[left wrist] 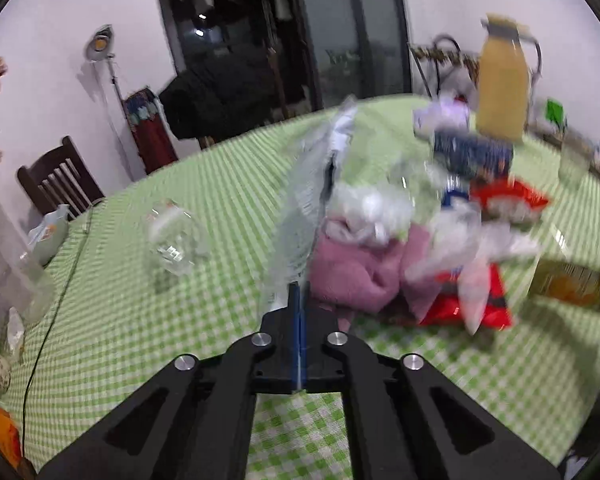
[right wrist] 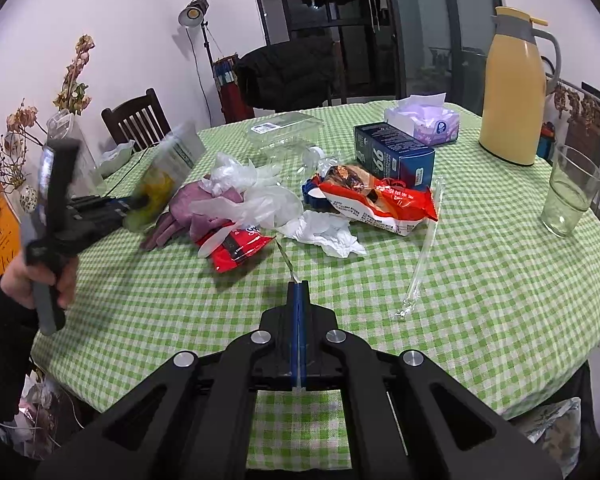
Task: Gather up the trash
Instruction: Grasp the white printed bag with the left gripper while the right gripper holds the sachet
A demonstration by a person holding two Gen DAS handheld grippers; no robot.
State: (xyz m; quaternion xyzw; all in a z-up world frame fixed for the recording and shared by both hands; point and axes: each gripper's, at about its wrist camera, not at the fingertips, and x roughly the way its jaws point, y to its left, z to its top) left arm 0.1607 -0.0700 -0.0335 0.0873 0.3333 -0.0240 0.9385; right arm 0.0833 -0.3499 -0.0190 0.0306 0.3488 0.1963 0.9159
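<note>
Home dining room, checked tablecloth (right wrist: 480,280), wooden chair (right wrist: 134,118), thermos jug (right wrist: 514,92), floor lamp (probably) (right wrist: 194,10)

Heavy motion blur is seen across the left wrist view; the right is sharp. Soft, even room light is cast on the table (right wrist: 480,280); edges are bowed and darkened.

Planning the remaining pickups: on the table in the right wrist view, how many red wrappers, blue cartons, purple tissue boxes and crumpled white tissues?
red wrappers: 2
blue carton: 1
purple tissue box: 1
crumpled white tissue: 1
Total: 5
</note>
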